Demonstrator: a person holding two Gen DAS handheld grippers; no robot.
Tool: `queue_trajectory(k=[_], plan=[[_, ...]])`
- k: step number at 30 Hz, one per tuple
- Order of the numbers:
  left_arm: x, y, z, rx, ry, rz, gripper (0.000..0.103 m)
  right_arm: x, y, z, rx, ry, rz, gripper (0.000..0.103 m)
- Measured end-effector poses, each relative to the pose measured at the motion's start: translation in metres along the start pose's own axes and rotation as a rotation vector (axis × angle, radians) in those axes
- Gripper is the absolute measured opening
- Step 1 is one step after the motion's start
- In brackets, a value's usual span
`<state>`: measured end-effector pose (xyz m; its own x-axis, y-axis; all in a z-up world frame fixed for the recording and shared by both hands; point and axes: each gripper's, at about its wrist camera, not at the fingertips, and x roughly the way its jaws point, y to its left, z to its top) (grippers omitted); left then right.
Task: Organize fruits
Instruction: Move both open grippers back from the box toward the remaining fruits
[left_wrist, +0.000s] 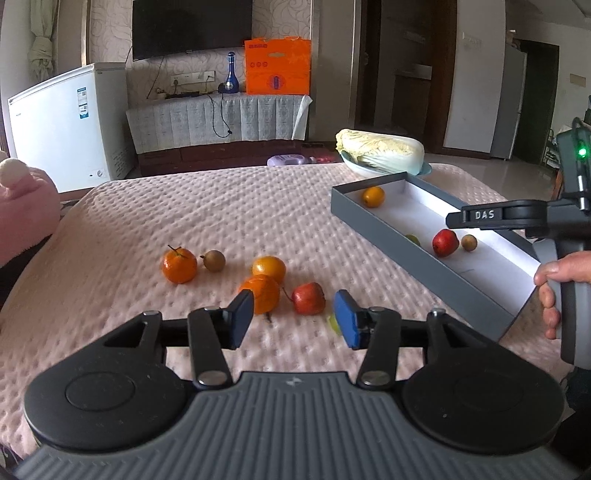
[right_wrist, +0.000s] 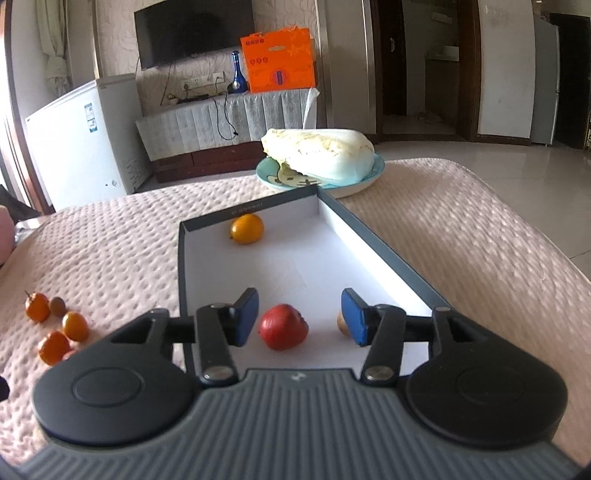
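Observation:
A grey box with a white inside (left_wrist: 388, 236) (right_wrist: 295, 266) lies on the pink quilted table. In it are a yellow-orange fruit (right_wrist: 246, 229), a red fruit (right_wrist: 283, 326), a small brown fruit (left_wrist: 469, 242) and a green one (left_wrist: 413, 239). On the cloth lie a tangerine (left_wrist: 179, 264), a brown fruit (left_wrist: 214, 260), a yellow-orange fruit (left_wrist: 269, 268), another tangerine (left_wrist: 262, 293) and a red fruit (left_wrist: 308, 298). My left gripper (left_wrist: 293, 319) is open, just short of the red fruit. My right gripper (right_wrist: 300, 316) is open over the box, its jaws either side of the red fruit there.
A cabbage (right_wrist: 319, 153) on a blue plate (right_wrist: 365, 182) stands behind the box. A pink plush (left_wrist: 26, 199) lies at the table's left edge. A small green fruit (left_wrist: 334, 322) peeks out beside my left gripper's right finger. A white freezer (left_wrist: 70, 125) stands beyond the table.

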<state>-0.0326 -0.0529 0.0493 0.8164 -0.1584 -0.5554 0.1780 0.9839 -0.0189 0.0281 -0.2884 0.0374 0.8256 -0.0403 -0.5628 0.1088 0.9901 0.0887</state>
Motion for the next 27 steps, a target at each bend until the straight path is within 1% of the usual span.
queue_trajectory(k=[3, 11, 13, 18, 23, 27], plan=[[0.001, 0.004, -0.001, -0.004, 0.007, 0.007, 0.055, -0.005, 0.001, 0.002, 0.0, -0.018, 0.016, 0.052], [0.006, 0.02, -0.005, -0.03, 0.033, 0.064, 0.055, -0.014, 0.002, 0.004, 0.01, -0.038, 0.054, 0.052], [0.008, 0.024, -0.006, -0.031, 0.036, 0.078, 0.055, -0.019, 0.004, 0.005, 0.006, -0.049, 0.077, 0.052], [0.014, 0.035, -0.007, -0.033, 0.044, 0.115, 0.055, -0.031, 0.016, 0.004, -0.037, -0.066, 0.14, 0.052], [0.019, 0.046, -0.006, -0.067, 0.046, 0.137, 0.055, -0.044, 0.031, 0.001, -0.093, -0.088, 0.185, 0.052], [0.019, 0.052, -0.005, -0.089, 0.043, 0.146, 0.055, -0.047, 0.046, -0.005, -0.111, -0.073, 0.231, 0.052]])
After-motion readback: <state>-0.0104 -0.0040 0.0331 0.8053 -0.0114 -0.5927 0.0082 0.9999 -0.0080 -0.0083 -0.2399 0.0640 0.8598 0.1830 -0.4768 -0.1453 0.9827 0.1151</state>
